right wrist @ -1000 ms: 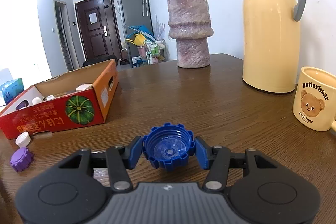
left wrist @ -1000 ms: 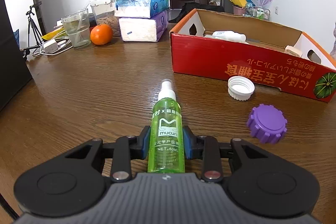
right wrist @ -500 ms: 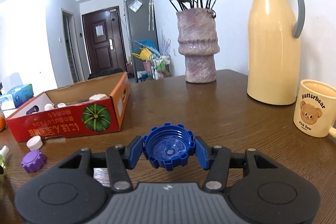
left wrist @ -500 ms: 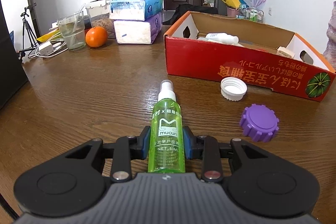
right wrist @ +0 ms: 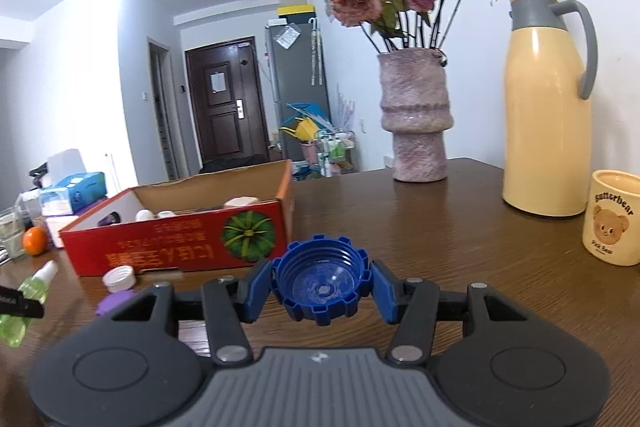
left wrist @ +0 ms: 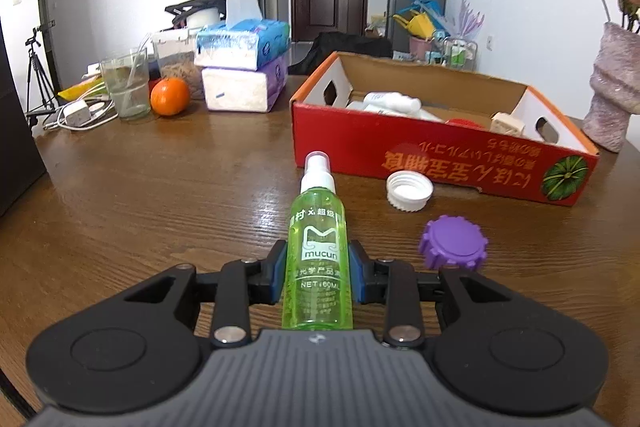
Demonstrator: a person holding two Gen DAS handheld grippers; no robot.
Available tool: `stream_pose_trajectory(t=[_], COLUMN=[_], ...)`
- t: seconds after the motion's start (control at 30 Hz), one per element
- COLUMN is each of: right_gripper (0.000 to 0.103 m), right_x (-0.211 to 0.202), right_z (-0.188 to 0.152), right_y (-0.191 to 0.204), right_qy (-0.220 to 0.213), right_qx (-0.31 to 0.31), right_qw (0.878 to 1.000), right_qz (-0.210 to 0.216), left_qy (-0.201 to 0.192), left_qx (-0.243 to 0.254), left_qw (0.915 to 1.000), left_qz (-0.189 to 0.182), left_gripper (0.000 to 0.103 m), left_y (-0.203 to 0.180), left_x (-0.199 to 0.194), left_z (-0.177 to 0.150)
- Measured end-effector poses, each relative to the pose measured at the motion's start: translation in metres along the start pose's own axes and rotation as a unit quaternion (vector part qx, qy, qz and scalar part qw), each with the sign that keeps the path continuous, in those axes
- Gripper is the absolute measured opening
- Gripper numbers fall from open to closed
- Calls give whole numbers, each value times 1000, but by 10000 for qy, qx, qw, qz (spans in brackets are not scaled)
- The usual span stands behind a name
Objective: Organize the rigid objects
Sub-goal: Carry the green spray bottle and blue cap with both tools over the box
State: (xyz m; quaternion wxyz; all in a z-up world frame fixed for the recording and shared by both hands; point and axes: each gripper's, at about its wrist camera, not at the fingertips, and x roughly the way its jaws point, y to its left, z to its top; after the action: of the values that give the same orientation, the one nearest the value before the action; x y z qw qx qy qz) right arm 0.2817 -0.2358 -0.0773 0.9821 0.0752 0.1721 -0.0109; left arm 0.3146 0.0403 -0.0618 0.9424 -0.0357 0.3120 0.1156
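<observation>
My left claw [left wrist: 318, 277] is clamped on the green spray bottle [left wrist: 318, 259], its pads pressing the label from both sides, with the white nozzle pointing away from me; I hold it by the body because the wide, flat part gives a steadier grip than the thin neck. My right claw [right wrist: 320, 291] is closed around the blue cap [right wrist: 320, 281], hollow side up, the pads pressing its ribbed rim so it cannot turn or slip. Both things are lifted off the tabletop [left wrist: 160, 195], I think to carry them to the red cardboard box [left wrist: 432, 151], which stands on the far side and already has some small items inside. The white cap [left wrist: 409, 187] lies just beside the near wall of the box, and the purple cap [left wrist: 454, 247] lies nearer to me, to the right of the bottle. These two probably wait for a later trip, since each claw is already full.
</observation>
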Motion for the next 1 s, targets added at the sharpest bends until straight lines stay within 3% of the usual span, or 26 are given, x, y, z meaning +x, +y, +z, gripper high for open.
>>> stream_pose_trajectory(t=[0.63, 1.0], right_gripper=[52, 52], right_x=[-15, -16], right_z=[0, 10], right_y=[54, 71], right_qy=[-82, -192], right_qx=[-21, -17], right_qw=[9978, 9963], right_qz=[656, 838], left_qy=[-354, -426], left_qx=[164, 205], left_qw=[9981, 9975], left_qz=[-471, -529], left_gripper=[32, 32], left_y=[-11, -15], left_x=[-33, -38], left_z=[5, 17])
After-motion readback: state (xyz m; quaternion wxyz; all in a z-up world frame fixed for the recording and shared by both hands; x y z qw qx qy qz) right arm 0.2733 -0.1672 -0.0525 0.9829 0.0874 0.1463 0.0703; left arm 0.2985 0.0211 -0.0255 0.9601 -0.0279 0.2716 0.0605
